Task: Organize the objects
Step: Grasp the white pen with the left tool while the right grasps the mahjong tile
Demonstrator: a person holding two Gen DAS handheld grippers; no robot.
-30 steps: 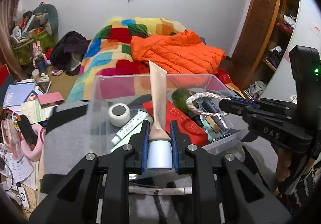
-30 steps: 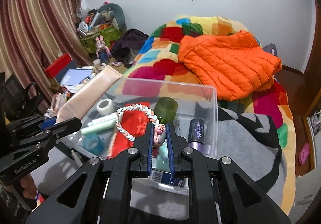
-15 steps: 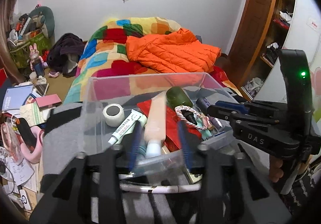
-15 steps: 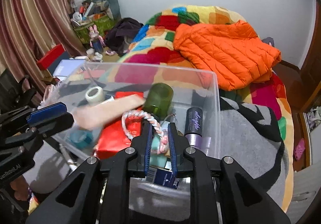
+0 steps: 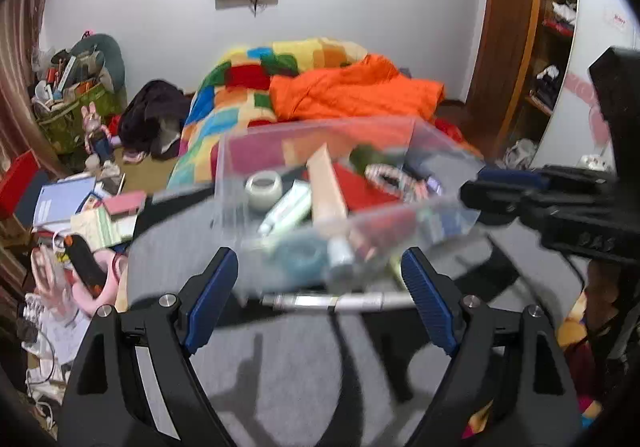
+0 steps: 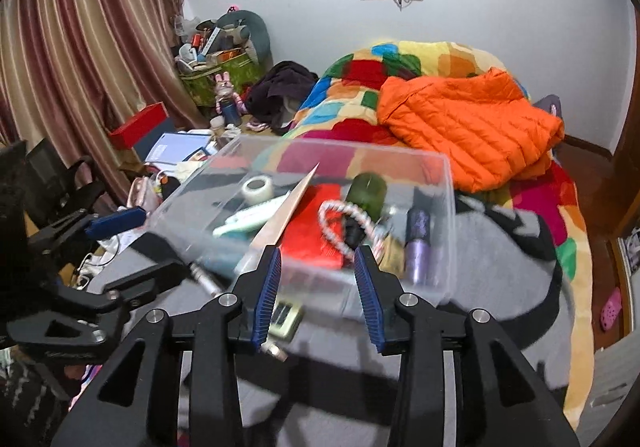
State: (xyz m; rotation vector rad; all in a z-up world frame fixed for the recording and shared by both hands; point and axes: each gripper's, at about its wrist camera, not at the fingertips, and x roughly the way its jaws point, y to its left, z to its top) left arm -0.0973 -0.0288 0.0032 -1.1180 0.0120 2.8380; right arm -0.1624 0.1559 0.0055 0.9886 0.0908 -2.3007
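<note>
Both hand-held grippers, left [image 5: 320, 283] and right [image 6: 318, 287], gape empty before the clear bin [image 6: 448, 231]. Risk: beige tube [image 6: 286, 207] overhangs near rim; a knock tips it out.

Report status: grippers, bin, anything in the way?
Left gripper open, empty. Right gripper open, empty. Beige tube and rope ring in clear bin. Nothing blocking.
</note>
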